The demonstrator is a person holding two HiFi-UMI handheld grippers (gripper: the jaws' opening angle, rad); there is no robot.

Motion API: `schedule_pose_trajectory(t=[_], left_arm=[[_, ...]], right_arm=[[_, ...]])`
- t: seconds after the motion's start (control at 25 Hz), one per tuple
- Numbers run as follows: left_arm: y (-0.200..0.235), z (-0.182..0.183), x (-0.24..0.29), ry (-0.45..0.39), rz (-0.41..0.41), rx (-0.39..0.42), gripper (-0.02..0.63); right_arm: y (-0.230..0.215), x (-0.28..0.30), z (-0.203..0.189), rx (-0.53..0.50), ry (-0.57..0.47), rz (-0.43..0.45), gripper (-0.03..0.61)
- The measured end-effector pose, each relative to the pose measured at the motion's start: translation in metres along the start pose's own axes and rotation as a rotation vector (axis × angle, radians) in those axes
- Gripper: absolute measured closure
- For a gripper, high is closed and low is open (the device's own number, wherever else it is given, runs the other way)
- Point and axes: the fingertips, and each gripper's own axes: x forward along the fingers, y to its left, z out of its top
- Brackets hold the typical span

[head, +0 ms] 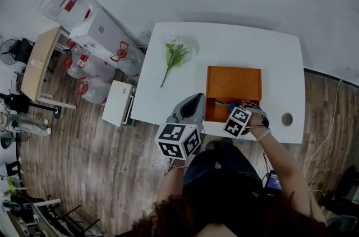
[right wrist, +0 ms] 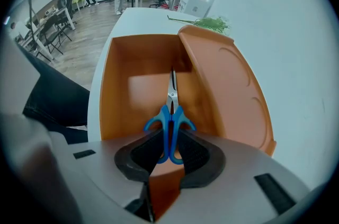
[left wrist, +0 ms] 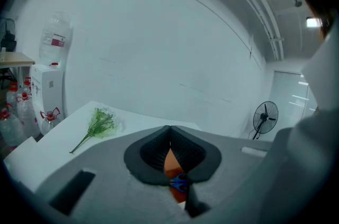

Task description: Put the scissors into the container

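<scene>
Scissors (right wrist: 170,127) blue-handled, blades pointing into orange container (right wrist: 119,74) (lid (right wrist: 228,85) open), clamped in right claw (right wrist: 170,138), left claw (left wrist: 170,130) pressed together

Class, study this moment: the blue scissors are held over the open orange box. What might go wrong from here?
1. The right claw grips the scissors only by their handles, so they may swing or slip early.
2. The open lid stands close beside the blades; a sideways move might catch it.
3. The container sits near the edge of the table, with the left claw away from it, so a knock might shift it.
</scene>
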Motion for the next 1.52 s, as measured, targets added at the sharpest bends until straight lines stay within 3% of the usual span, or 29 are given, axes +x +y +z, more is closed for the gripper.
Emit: schedule_pose_trajectory(t=[0.52,1.08,1.52], left_arm=[[-0.006,0.008,-0.004,-0.014,-0.006,0.018,0.598],[-0.026,0.019,0.003,-0.021,-0.055,0.054,0.598],[-0.038,0.016,0.003,-0.012,-0.091,0.07,0.598]], right_arm=[[0.001,-0.004,0.001,0.014,-0.03,0.014,0.463],[-0.002,-0.024,0.001,0.129,-0.12,0.002,0.463],[-0.01,-0.022,-0.008,0.197,-0.129,0.0,0.466]])
